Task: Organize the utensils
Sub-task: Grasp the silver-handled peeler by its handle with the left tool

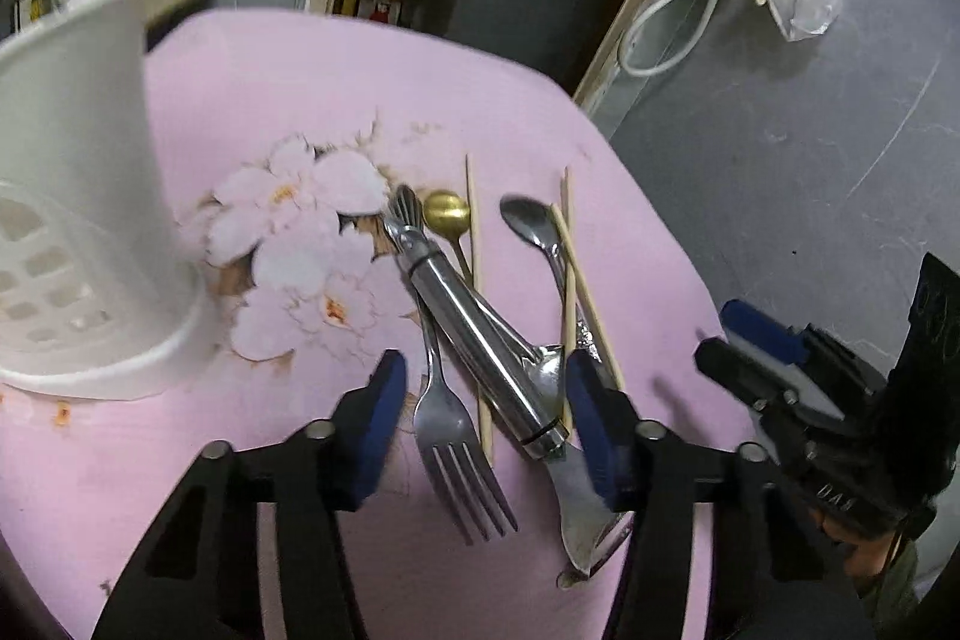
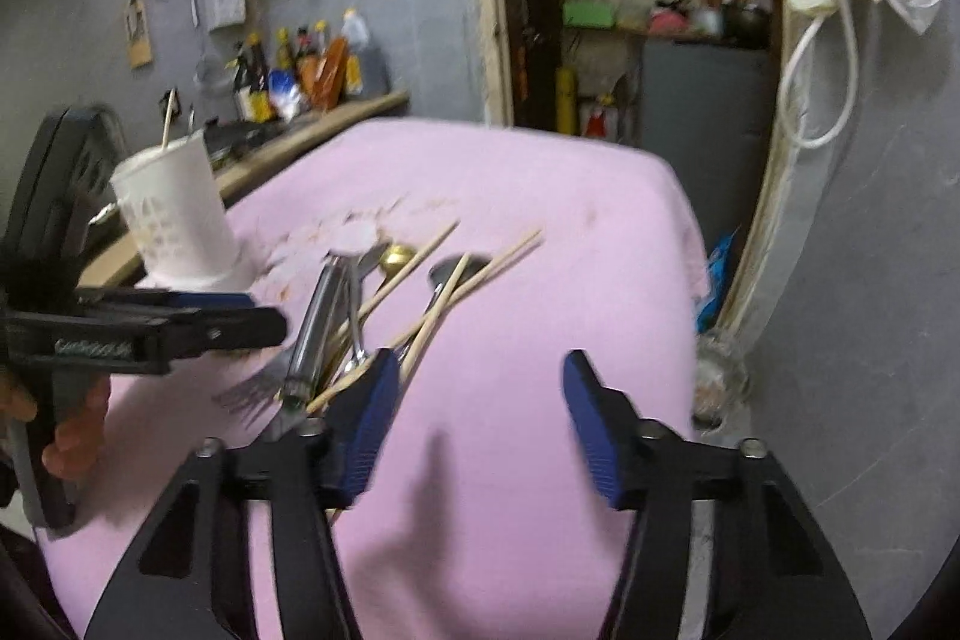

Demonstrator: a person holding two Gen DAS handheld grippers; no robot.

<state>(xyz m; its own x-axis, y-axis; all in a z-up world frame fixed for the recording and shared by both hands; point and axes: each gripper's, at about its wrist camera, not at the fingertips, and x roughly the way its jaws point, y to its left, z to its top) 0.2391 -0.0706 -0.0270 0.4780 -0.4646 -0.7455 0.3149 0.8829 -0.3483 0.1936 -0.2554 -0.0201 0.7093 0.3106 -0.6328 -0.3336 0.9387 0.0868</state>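
Pink floral cloth covers the surface (image 1: 288,70); utensils heaped near its right edge.
Left gripper (image 1: 486,424) jaws parted, straddling fork (image 1: 447,424) and steel knife (image 1: 480,340), gripping nothing. Right gripper (image 2: 480,418) jaws parted, empty. White utensil holder (image 1: 78,196) at left edge.

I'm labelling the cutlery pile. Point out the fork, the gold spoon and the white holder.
fork (image 1: 465,484): left wrist view, on its tines.
gold spoon (image 1: 446,212): left wrist view, on its bowl.
white holder (image 2: 174,208): right wrist view, on its wall.
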